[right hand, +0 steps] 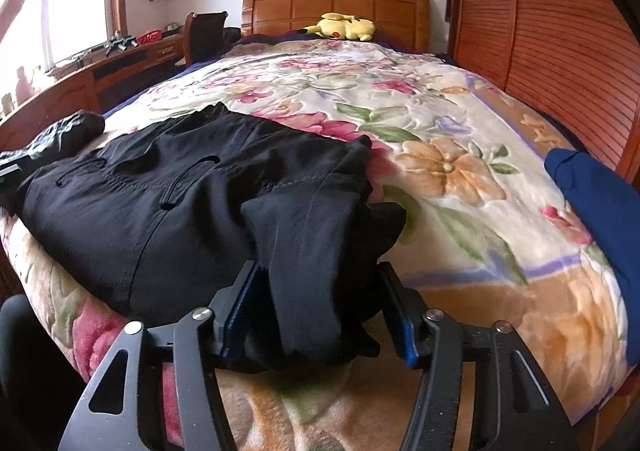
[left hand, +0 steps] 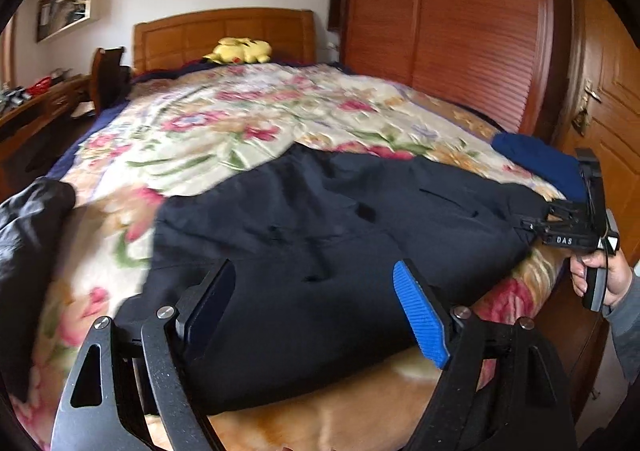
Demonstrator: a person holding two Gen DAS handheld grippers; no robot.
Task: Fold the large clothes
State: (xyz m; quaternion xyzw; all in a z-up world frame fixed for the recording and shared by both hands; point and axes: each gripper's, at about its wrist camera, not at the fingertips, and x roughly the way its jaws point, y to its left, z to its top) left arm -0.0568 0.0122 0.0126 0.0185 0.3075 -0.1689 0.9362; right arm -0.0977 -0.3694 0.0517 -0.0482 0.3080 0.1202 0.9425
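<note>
The black trousers (left hand: 320,235) are lying folded across the near end of the floral blanket (left hand: 224,123), which is covering the bed and serving here as the landmark. Seen from the right wrist, the trousers (right hand: 168,203) are spreading over the blanket's near left part, with their bunched end hanging toward the blanket's front edge.

The left gripper (left hand: 320,311) is hovering just above the trousers at the blanket's near edge, its jaws standing wide apart; its blue pad (left hand: 420,315) and dark pad are pressing on nothing, so it is released.

The right gripper (right hand: 320,311) is sitting at the blanket's front edge with the bunched end of the trousers lying between its jaws. The jaws are standing apart on either side of the fabric, and the cloth is slumping loosely between them rather than being pinched, so this gripper is also let go. From the left wrist, the right gripper (left hand: 560,223) is showing at the trousers' right end, with a hand (left hand: 600,279) in a grey sleeve holding its handle.

A blue garment (right hand: 600,211) is lying on the blanket's right side, apart from the trousers. Another dark garment (right hand: 60,135) is resting at the blanket's left edge, just beside the trousers. A yellow plush toy (right hand: 344,27) is lying at the blanket's far end, against the wooden headboard (right hand: 336,7). A wooden wardrobe (left hand: 460,19) is standing along the blanket's right side.
</note>
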